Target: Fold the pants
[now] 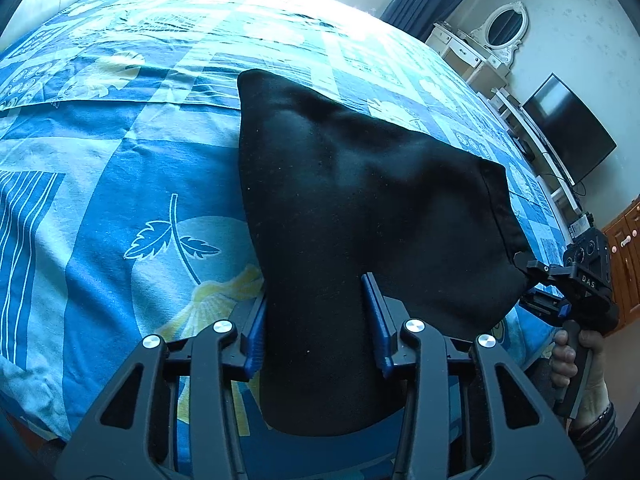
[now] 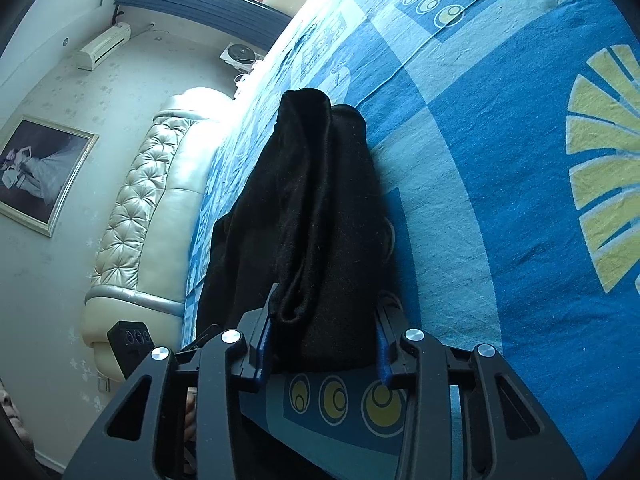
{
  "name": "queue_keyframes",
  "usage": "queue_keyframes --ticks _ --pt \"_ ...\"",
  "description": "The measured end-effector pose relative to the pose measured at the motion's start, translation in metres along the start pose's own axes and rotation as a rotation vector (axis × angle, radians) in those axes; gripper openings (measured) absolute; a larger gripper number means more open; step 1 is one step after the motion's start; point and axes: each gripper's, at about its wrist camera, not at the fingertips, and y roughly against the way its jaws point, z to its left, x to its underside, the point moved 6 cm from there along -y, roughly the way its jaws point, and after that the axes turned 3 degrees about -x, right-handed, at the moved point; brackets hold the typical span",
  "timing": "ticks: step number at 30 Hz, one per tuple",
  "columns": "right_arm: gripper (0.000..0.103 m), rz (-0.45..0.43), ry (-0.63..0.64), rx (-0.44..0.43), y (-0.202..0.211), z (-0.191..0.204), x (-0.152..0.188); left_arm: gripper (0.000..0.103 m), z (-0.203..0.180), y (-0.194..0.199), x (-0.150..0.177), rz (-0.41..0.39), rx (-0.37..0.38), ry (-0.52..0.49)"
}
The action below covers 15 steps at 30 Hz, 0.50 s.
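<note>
Both grippers are in on the black pants here, the cloth lifted at its near end and trailing away onto the blue patterned bedspread. The left gripper has its blue-padded fingers clamped on a thick bunch of fabric, and the right gripper is likewise closed on a gathered edge that stands up between its fingers. This looks like the carry-over of a fold, and to do it well the two hands should travel level and together, keeping the held edge taut so the upper layer lands square on the lower one without dragging it across the sheet. The left wrist view gives the breadth of the garment, with the other gripper pinching its far corner and the hand on that handle. The right wrist view offers what the first cannot: the layers doubled along their length, and the padded headboard beyond.
</note>
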Motion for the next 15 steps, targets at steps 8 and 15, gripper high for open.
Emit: queue_keyframes --ticks 8,15 --pt "0.039 0.009 -0.027 -0.005 0.010 -0.008 0.016 0.042 -0.004 0.006 0.015 0.008 0.004 -0.022" --pt "0.040 0.010 -0.064 -0.022 0.002 -0.024 0.016 0.050 -0.003 0.000 0.017 0.001 -0.011 -0.026"
